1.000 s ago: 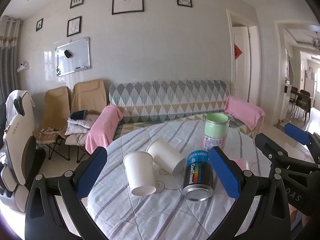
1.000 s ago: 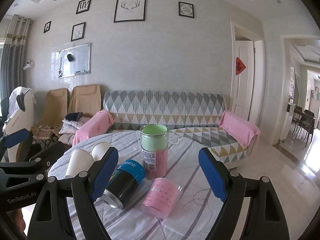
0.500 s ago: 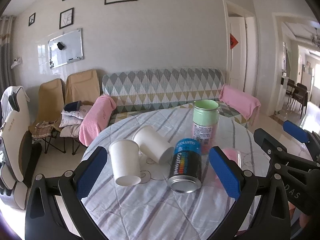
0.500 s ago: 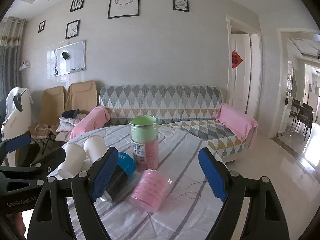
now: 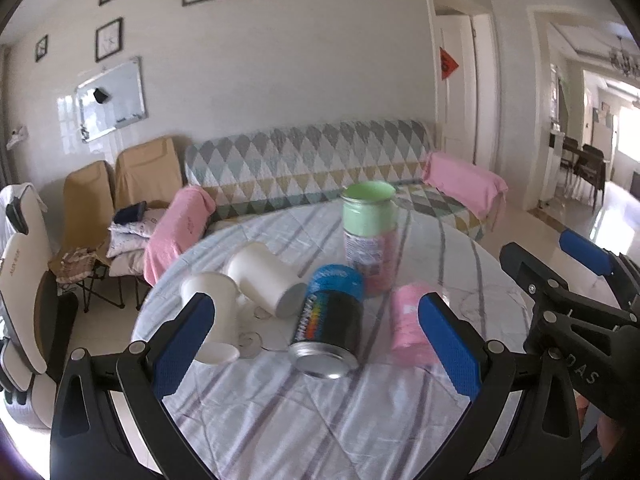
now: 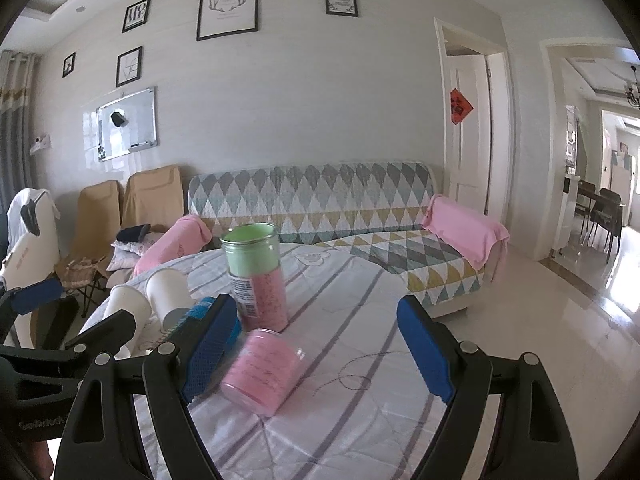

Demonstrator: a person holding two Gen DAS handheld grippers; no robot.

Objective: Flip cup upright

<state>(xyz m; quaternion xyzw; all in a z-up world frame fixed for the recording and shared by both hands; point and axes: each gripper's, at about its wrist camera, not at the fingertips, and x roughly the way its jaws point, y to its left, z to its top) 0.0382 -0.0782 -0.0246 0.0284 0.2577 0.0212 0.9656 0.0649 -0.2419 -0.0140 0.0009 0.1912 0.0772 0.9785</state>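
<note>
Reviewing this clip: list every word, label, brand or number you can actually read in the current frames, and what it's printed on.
"DAS": right gripper body, seen from the left wrist view; rest cut off.
"GenRobot": left gripper body, blurred.
Blue-topped can: colourful lettering, unreadable.
Green-lidded jar label: too small.
Pink cup: faint writing, illegible.
Red door sign: blurred.

blue can (image 6: 200, 312): mostly behind right gripper's fingers (image 6: 208, 348) | pink cup (image 5: 408, 320): blurred

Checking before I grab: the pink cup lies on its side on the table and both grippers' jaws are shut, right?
Not quite. The pink cup does lie on its side on the table, but both grippers' jaws are open; each wrist view shows its own pair spread wide.
</note>
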